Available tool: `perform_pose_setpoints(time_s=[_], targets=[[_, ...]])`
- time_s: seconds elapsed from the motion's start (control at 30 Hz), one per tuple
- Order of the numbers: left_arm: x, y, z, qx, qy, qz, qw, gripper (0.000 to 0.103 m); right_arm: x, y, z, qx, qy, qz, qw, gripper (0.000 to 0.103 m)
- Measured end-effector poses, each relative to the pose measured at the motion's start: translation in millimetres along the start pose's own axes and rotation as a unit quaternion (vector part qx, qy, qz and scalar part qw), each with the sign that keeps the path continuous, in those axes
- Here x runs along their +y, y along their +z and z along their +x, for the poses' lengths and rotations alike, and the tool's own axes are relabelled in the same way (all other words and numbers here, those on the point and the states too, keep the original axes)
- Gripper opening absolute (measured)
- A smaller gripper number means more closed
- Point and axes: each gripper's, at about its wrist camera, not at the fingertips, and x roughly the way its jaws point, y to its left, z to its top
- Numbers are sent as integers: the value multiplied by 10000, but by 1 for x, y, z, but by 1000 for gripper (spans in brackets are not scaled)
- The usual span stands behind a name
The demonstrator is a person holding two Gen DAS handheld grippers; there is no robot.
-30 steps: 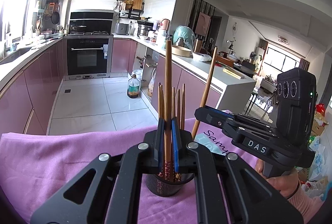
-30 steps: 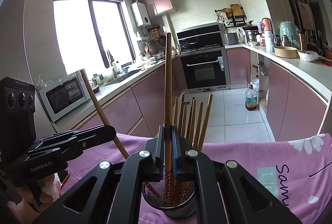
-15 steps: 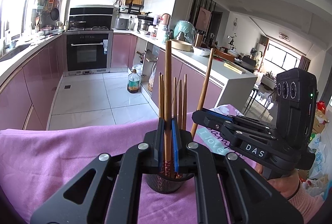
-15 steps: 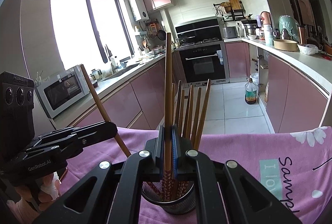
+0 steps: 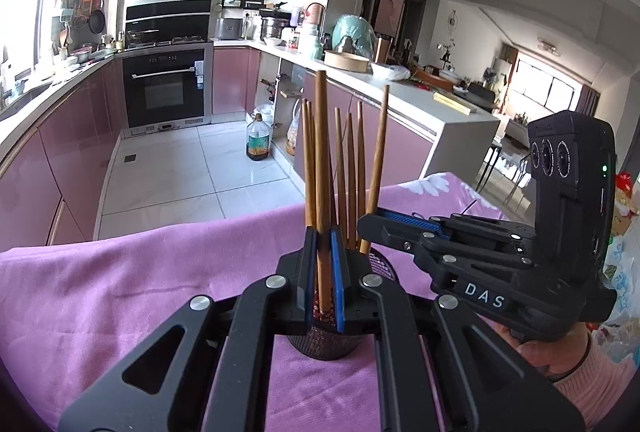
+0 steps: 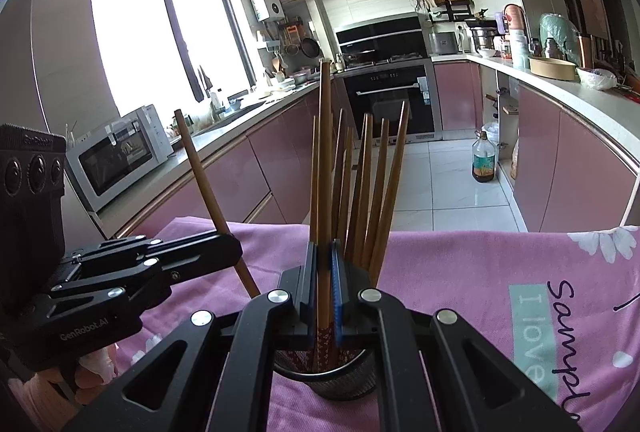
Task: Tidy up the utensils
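Note:
A dark mesh utensil holder [image 5: 324, 342] stands on the pink cloth and holds several wooden chopsticks [image 5: 350, 168]. My left gripper [image 5: 323, 272] is shut on one upright chopstick [image 5: 322, 160] whose lower end is over the holder. My right gripper [image 6: 323, 284] is shut on another upright chopstick [image 6: 325, 160] with its tip inside the holder [image 6: 332, 376]. The right gripper also shows in the left wrist view [image 5: 372, 222], and the left gripper in the right wrist view [image 6: 230, 252], each gripping its chopstick close beside the holder.
The pink cloth [image 5: 120, 284] with white flowers and lettering [image 6: 540, 320] covers the table. Behind lie the tiled kitchen floor, pink cabinets, an oven [image 5: 166, 88], a microwave [image 6: 120, 152] and an oil bottle [image 6: 484, 162].
Both grippers have moved lower and closer to the holder, each with its chopstick still gripped. The chopstick ends have sunk toward the holder's mouth.

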Motion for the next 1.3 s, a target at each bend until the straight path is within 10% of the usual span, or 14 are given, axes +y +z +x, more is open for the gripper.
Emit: perform_pose_setpoints(time_s=[0.53, 0.77, 1.03, 1.3], targets=[[16, -19, 32, 175, 48, -211, 9996, 13, -10, -11, 8, 149, -153, 137, 9997, 9], [25, -34, 14, -191, 269, -345, 9989, 42, -6, -19, -6, 2, -278, 3, 9996, 43], [38, -58, -13, -652, 885, -374, 9932, 97, 1, -39, -32, -340, -625, -251, 9971, 85], [35, -99, -42, -1124, 1436, -496, 9820, 97, 18, -64, -43, -536, -982, -583, 9920, 96]])
